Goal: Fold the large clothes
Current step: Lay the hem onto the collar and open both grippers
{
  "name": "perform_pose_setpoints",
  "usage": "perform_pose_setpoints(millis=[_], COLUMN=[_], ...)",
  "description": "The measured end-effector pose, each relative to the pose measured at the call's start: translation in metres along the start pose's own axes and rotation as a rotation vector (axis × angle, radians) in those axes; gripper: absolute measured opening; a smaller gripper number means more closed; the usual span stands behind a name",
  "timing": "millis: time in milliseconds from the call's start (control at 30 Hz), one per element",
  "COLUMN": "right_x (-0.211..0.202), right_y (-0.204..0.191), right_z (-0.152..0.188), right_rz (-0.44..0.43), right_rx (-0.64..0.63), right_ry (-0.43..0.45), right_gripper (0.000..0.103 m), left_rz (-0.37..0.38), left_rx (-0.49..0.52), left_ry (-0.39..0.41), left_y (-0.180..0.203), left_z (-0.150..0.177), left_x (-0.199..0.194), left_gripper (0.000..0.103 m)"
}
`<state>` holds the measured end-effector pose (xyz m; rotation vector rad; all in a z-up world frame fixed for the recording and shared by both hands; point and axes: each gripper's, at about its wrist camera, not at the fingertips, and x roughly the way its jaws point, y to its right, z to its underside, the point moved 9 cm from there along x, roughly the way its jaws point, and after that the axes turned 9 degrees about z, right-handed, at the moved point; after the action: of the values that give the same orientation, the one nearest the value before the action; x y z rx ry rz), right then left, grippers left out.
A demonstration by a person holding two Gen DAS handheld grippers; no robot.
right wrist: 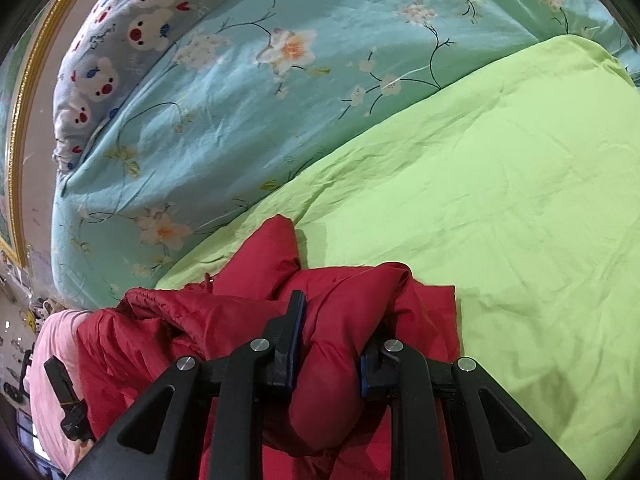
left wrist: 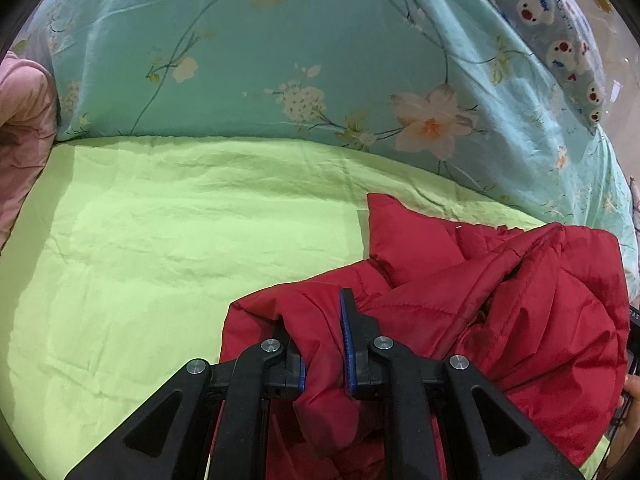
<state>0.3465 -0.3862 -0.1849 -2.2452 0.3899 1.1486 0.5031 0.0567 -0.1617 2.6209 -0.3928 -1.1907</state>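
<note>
Much of the one red padded jacket point(left wrist: 500, 304) is bunched and cut off at the lower frame edges, so its long axis is hard to judge; one puffy end points toward the floral quilt point(left wrist: 280, 60). It lies on the green bed sheet point(left wrist: 160, 240). The left gripper point(left wrist: 320, 320) and right gripper point(right wrist: 332, 320) each pinch a fold of it.

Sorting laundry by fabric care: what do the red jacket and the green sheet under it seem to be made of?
Red jacket: apparently a smooth synthetic shell like nylon or polyester, padded; it shows slight sheen, stitched quilt lines and puffy folds. Green sheet: looks like matte woven cotton or a blend, given its fine, soft creases and no gloss.
</note>
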Motion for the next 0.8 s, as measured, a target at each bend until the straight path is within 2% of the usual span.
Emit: perform_pose_setpoints(millis=[167,333,500,600,733,767,800], right_x=[0.016,0.032,0.043,0.049,0.054,0.055,0.056], right_y=[0.003,0.008,0.01,0.008,0.004,0.004,0.005], right_z=[-0.008,-0.016,-0.022,-0.024,-0.026,-0.027,-0.028], right_rz=[0.016,0.036,0.028,0.033,0.068,0.076,0.083], right_rx=[0.015,0.032,0.043,0.041,0.02,0.024,0.03], right_ry=[-0.004,-0.011,-0.025,-0.025,-0.012,-0.01,-0.008], right_gripper=[0.019,0.019,0.019,0.019,0.019,0.019,0.019], left_rz=[0.001,0.054,0.126,0.134,0.088,0.062,0.026], left_rx=[-0.004,-0.058,-0.092,-0.05,0.014,0.024,0.039], left_ry=[-0.018,-0.035,-0.059,-0.055,-0.028,-0.014,0.011], left_y=[-0.003,-0.013,-0.025,-0.027,-0.031,-0.033,-0.035], left_z=[-0.009,-0.021,-0.024,-0.025,-0.023,-0.023,-0.023], left_x=[0.023,0.035,0.031,0.021,0.003,-0.005,-0.014], left_gripper=[0.015,0.017,0.018,0.021,0.034,0.047,0.055])
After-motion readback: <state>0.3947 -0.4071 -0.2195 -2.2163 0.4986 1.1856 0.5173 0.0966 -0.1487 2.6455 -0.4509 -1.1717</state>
